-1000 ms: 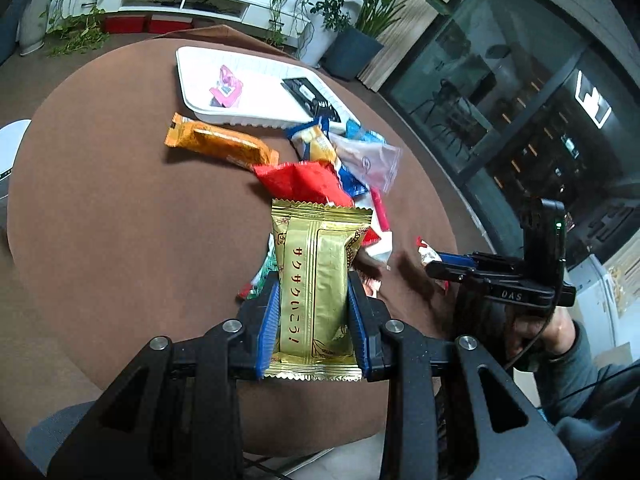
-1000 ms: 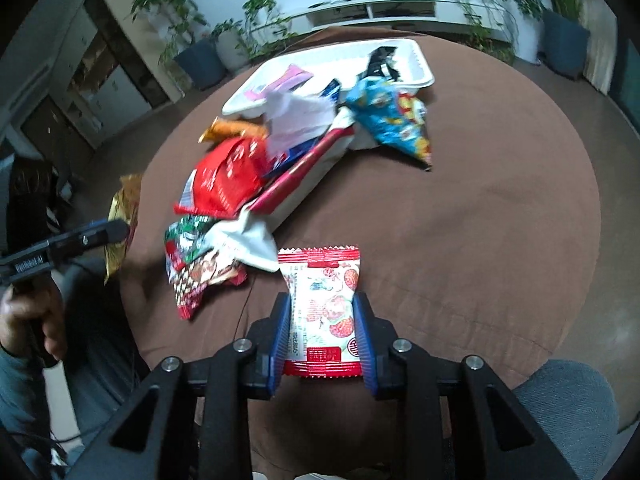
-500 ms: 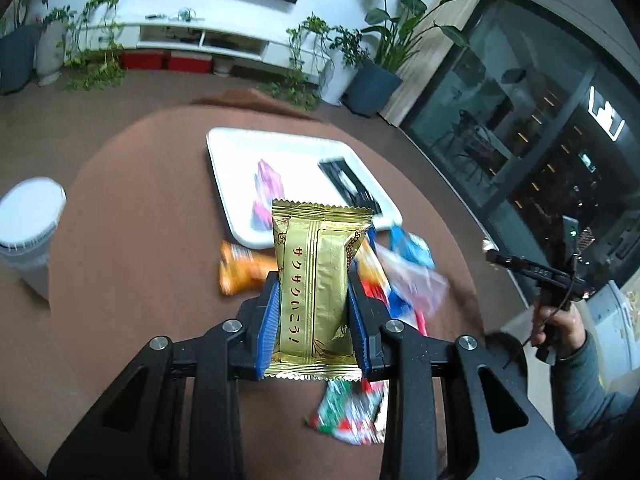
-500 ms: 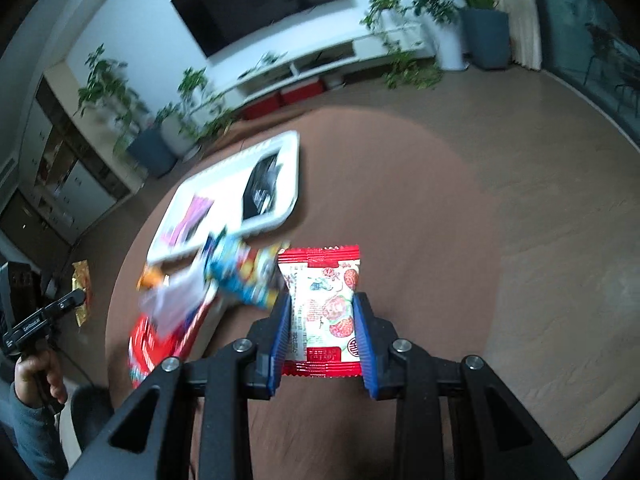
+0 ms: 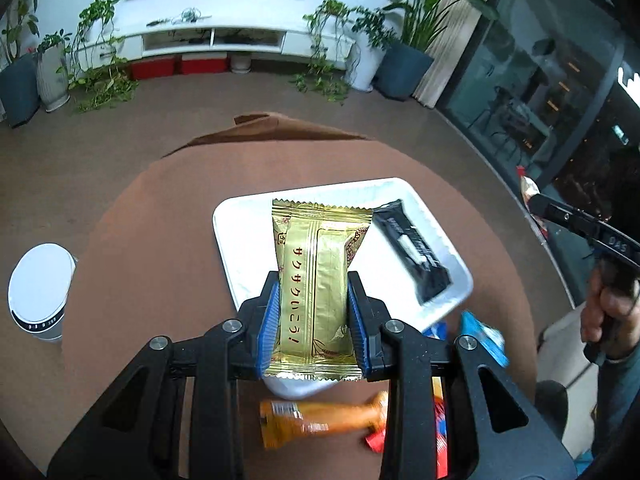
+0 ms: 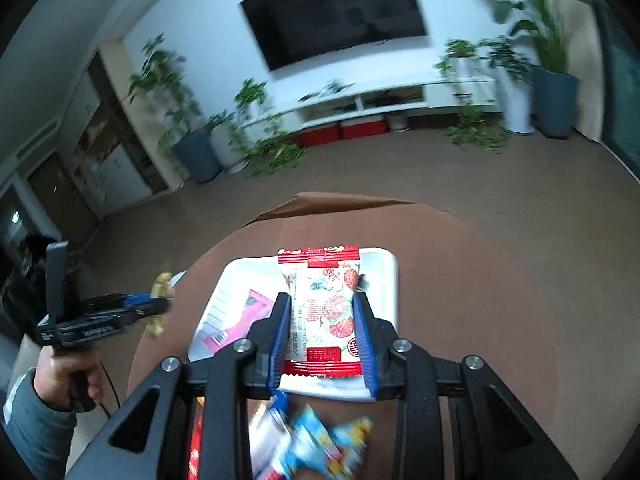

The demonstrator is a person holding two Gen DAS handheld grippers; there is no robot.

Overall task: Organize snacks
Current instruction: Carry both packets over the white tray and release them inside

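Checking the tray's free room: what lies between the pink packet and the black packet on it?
The left wrist view hides that stretch behind the gold packet; the right wrist view behind the strawberry packet. Cannot tell.

- The left gripper (image 5: 313, 292) was clamped on a gold snack packet (image 5: 316, 280), its blue pads pressed against the packet's two long sides.
- The packet stood lengthwise along the fingers, above a white tray (image 5: 248, 264).
- The tray lay toward the far edge of a round brown table (image 5: 168, 232); a black packet (image 5: 412, 250) lay along the tray's right side.
- An orange packet (image 5: 316, 424) lay on the table just off the tray's near edge, beside blurred blue (image 5: 482, 336) and red wrappers (image 5: 376, 442).
- At the right edge, a hand (image 5: 610, 312) held the right gripper (image 5: 532, 202), with a small packet at its tip.
- A white bin (image 5: 38, 292) stood on the floor left of the table.
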